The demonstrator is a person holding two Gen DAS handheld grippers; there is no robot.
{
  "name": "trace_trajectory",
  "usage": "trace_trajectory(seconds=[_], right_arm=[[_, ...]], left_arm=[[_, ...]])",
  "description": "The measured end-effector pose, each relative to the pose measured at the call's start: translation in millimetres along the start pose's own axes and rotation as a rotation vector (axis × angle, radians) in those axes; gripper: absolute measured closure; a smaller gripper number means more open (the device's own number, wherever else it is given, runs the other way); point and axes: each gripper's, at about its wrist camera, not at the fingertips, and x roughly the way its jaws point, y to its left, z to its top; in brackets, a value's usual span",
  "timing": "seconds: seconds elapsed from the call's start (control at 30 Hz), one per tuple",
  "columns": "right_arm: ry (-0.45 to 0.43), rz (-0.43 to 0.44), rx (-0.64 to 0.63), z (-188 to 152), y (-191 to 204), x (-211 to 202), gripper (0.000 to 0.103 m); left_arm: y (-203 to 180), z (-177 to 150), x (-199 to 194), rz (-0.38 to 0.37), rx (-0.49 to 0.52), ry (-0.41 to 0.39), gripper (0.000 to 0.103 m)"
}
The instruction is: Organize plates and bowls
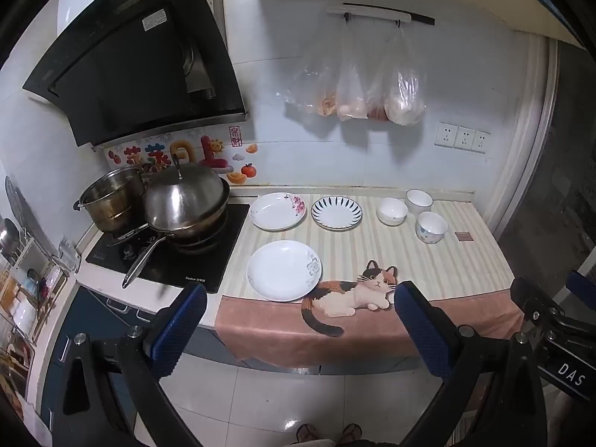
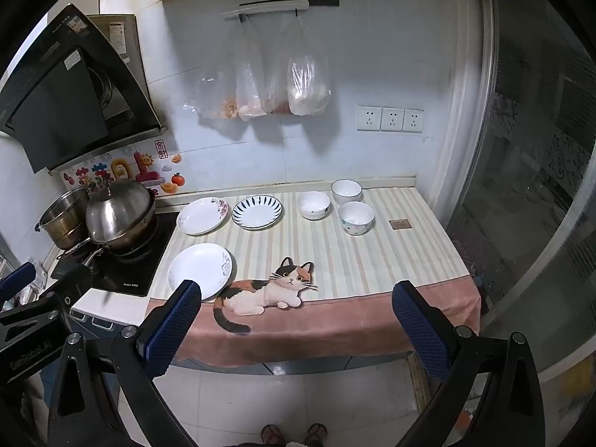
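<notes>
Three plates lie on the striped counter cloth: a white plate with a grey flower near the front, a pink-blossom plate behind it, and a blue-rayed plate to its right. Three white bowls cluster farther right; in the right wrist view they are. My left gripper and right gripper both hover open, short of the counter's front edge, holding nothing.
A hob at left carries a lidded wok and a steel pot under a black hood. Plastic bags hang on the wall. A cat picture decorates the cloth. Feet stand on the tiled floor.
</notes>
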Motion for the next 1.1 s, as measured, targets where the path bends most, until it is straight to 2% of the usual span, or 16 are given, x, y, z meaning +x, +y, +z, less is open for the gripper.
trace_trajectory(seconds=[1.1], right_arm=[[-0.017, 0.002, 0.006, 8.6, -10.5, 4.7, 0.000]], left_arm=[[-8.4, 8.7, -4.6, 0.000, -0.002, -0.016, 0.000]])
